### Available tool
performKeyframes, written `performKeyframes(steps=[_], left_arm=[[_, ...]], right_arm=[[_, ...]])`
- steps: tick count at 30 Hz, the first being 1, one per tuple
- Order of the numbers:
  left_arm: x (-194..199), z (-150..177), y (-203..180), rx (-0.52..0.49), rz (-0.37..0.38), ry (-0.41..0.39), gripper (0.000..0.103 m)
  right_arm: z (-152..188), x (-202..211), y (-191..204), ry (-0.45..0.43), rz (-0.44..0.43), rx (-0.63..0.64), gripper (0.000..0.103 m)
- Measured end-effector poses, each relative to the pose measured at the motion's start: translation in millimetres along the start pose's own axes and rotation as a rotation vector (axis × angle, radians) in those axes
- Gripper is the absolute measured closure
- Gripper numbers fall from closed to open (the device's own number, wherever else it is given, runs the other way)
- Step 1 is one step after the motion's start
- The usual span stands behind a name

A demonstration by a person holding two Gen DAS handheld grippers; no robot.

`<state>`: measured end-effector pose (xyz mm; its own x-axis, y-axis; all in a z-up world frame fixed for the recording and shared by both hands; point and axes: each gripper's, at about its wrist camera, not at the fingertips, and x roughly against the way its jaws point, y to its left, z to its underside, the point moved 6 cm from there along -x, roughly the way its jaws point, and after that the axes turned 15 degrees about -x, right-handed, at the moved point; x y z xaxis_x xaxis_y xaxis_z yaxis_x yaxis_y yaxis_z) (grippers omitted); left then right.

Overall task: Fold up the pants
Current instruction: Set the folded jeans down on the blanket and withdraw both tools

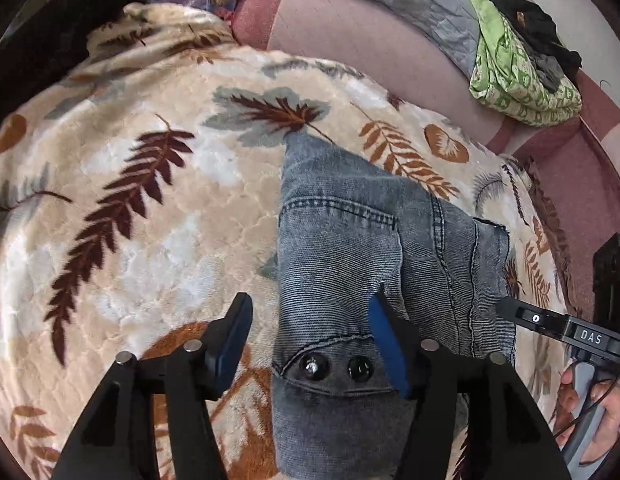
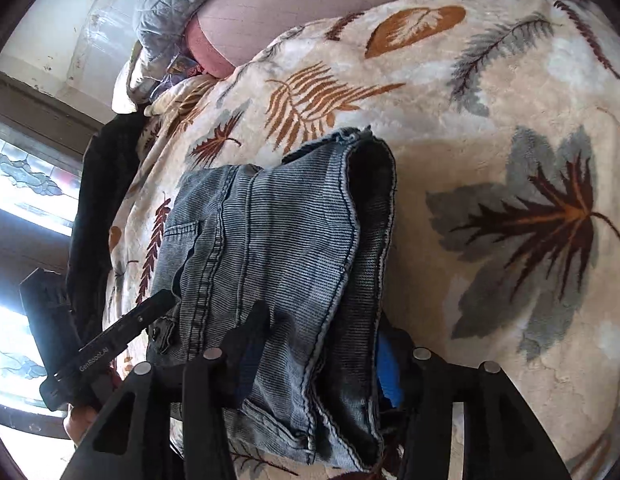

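Grey-blue jeans (image 1: 350, 248) lie folded into a thick bundle on a leaf-print blanket (image 1: 130, 200). My left gripper (image 1: 310, 332) stands open over the waistband end with its two dark buttons. Its left finger is over the blanket and its right finger (image 1: 386, 344) rests above the denim. In the right wrist view the jeans (image 2: 270, 232) show stacked hems and seams. My right gripper (image 2: 322, 344) straddles a fold of denim with its jaws apart. The cloth partly hides its blue pad (image 2: 388, 372). Each gripper shows at the edge of the other's view, held by a hand (image 1: 590, 420).
A green patterned cloth pile with dark garments (image 1: 518, 76) sits at the back right on a pink sheet (image 1: 350, 32). A grey quilted pillow (image 1: 410, 0) lies behind it. A black cloth (image 1: 50, 40) covers the far left corner. A bright window (image 2: 22, 184) is beyond the bed's edge.
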<state>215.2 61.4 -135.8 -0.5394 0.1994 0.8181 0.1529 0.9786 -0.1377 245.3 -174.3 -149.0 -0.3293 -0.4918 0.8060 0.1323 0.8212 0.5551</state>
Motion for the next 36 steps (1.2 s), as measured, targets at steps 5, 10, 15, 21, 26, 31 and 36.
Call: performKeyframes(steps=[5,10,15,21,26,31,36], left_arm=[[41,19,-26,-0.117,-0.068,-0.107,0.031],[8,53,-46,-0.221,-0.188,0.032,0.031],[45,61,-54,-0.198,-0.213,-0.041,0.031],[119,72,-78,-0.2,-0.276,-0.202,0.023],[151,81,-92,-0.191,-0.28,-0.256,0.023],[165,88,-105,-0.191,-0.273,-0.262,0.021],[169,93,-112,-0.204,-0.266,-0.26,0.019]], right_arm=[[35,46,11,-0.143,-0.011,0.072,0.04],[74,-3,-11,-0.079,0.213,0.145,0.033],[83,43,-5,-0.186,0.154,0.129,0.033],[133,128,9,-0.45,0.16,0.276,0.015],[159,167,3,-0.548,0.158,0.271,0.013],[172,184,7,-0.583,0.175,0.305,0.013],[180,187,9,-0.589,0.185,0.335,0.013]])
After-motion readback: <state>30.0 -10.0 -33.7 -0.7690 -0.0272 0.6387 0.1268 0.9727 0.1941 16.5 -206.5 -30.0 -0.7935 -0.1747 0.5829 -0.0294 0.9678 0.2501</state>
